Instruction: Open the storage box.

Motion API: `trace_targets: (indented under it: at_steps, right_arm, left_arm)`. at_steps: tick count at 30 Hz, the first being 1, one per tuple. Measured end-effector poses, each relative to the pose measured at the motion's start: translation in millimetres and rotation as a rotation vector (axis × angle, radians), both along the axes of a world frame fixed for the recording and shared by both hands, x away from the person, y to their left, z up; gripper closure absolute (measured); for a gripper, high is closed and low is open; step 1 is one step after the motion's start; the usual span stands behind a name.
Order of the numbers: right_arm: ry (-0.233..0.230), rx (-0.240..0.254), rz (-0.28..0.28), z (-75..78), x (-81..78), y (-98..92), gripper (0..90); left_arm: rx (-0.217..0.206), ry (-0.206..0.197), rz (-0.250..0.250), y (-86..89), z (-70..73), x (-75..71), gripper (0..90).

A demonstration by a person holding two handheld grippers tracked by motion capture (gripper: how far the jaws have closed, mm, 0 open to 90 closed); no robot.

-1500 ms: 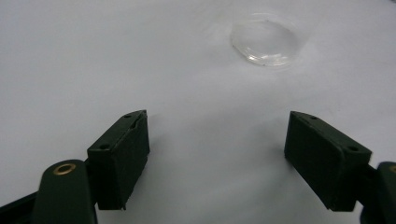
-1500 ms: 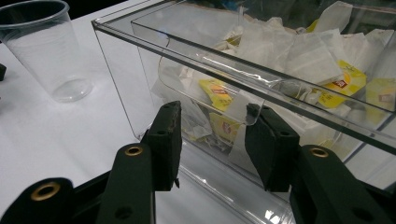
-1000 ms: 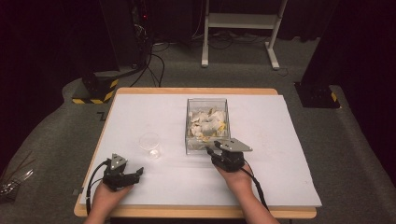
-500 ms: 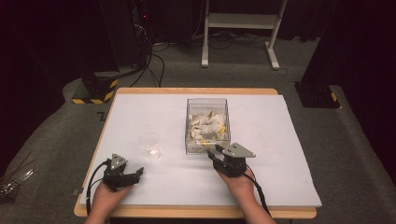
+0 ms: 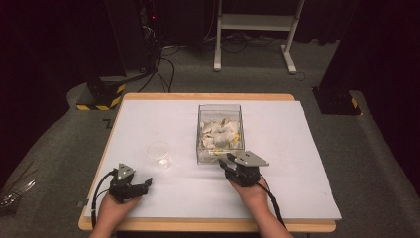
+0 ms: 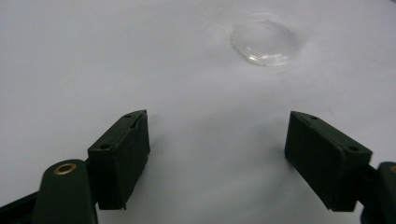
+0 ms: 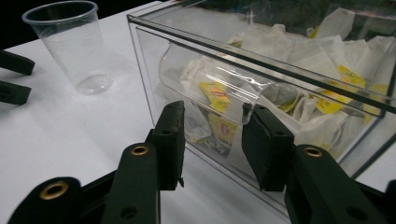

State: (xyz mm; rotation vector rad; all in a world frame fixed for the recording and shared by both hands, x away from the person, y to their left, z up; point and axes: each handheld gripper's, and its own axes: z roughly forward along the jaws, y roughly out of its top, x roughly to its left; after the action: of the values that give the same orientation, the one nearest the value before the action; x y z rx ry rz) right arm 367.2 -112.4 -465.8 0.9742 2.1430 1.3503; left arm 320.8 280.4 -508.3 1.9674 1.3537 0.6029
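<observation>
A clear plastic box (image 5: 219,107) (image 7: 148,70) of tea bags (image 5: 220,136) (image 7: 345,74) stands mid-table. My right gripper (image 5: 226,161) (image 7: 212,126) sits at the box's near wall, its jaws shut on a clear plastic cup (image 7: 210,84) that lies tilted against that wall. A second clear cup (image 5: 159,153) (image 6: 268,44) (image 7: 70,44) stands upright on the white table to the box's left. My left gripper (image 5: 143,184) (image 6: 217,135) rests low at the near left, open wide with nothing between its jaws, the standing cup a short way ahead of it.
The white table top (image 5: 297,148) ends in a wooden front edge (image 5: 208,225). Bare surface lies to the right of the box and between the two hands. Dark floor, cables and a white stand (image 5: 257,29) lie beyond the far edge.
</observation>
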Motion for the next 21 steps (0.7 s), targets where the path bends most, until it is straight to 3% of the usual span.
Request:
trace_targets:
  at_steps: [21]
  right_arm:
    - [0.0,0.008,0.033,1.4,-23.1,-7.0,59.8]
  left_arm:
    - [0.0,-0.003,0.005,-0.6,-0.3,-0.2,22.3]
